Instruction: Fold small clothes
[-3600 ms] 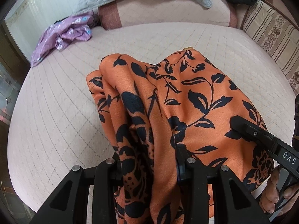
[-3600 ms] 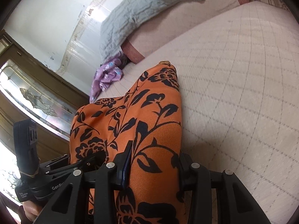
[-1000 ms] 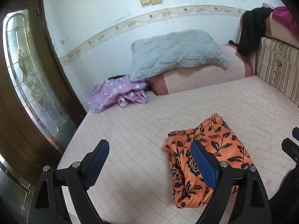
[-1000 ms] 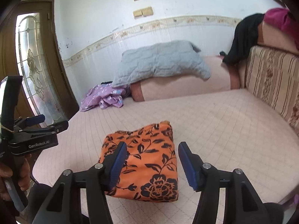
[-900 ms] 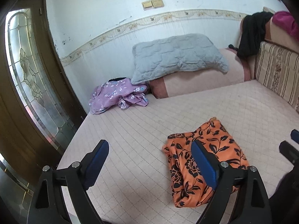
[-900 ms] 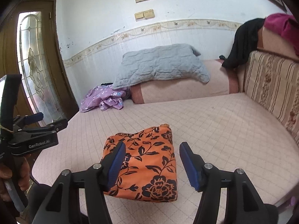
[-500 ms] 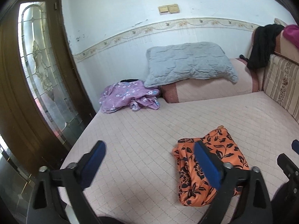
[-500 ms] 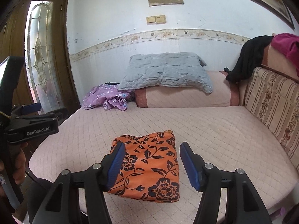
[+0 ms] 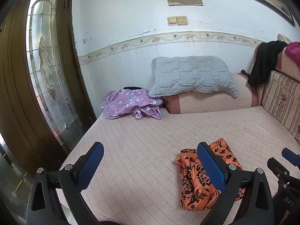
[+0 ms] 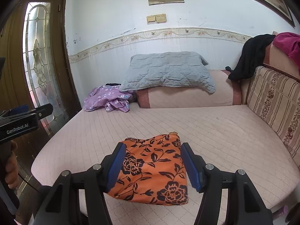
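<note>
An orange garment with black flowers (image 10: 153, 170) lies folded in a compact rectangle on the pink quilted bed (image 10: 215, 135), near its front edge. It also shows in the left wrist view (image 9: 195, 176), partly behind my finger. My left gripper (image 9: 150, 166) is open and empty, held back above the bed's front edge. My right gripper (image 10: 151, 166) is open and empty, held back above the garment, apart from it. A crumpled purple flowered garment (image 9: 131, 105) lies at the bed's far left corner (image 10: 106, 98).
A grey quilted pillow (image 10: 166, 71) rests on a pink bolster (image 10: 187, 97) at the back. A striped cushion (image 10: 277, 101) lines the right side, with black (image 10: 249, 56) and magenta (image 10: 288, 45) clothes above. A wooden door with glass (image 9: 43, 86) stands left.
Both grippers let go of the orange garment, which now lies folded on the bed. Both have since pulled back and risen, and the view has widened.
</note>
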`<state>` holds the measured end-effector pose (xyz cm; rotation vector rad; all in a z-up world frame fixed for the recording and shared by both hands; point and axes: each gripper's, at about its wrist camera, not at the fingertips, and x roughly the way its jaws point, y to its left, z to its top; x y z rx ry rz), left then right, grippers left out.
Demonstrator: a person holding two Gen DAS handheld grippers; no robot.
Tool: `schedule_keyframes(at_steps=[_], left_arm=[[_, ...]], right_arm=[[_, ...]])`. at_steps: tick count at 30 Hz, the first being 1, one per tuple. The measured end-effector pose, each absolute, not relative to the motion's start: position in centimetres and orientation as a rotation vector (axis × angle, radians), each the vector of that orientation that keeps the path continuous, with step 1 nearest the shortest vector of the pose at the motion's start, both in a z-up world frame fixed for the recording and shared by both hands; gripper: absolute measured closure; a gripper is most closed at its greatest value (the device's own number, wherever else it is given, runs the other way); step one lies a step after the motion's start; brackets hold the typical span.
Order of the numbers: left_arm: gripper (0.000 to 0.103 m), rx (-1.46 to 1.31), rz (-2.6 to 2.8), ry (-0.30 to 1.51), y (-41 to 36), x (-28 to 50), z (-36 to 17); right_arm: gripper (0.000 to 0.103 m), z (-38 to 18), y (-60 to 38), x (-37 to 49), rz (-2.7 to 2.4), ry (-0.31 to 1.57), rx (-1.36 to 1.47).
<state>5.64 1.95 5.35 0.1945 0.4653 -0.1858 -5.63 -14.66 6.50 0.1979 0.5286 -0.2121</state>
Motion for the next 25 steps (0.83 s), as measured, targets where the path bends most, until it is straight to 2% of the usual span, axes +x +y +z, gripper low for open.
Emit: schedule_keyframes(at_steps=[25], left_arm=[[0.003, 0.114, -0.23, 0.49, 4.6, 8.5, 5.7]], right_arm=[[0.038, 6.4, -13.5, -1.9, -0.179, 0.541, 0.173]])
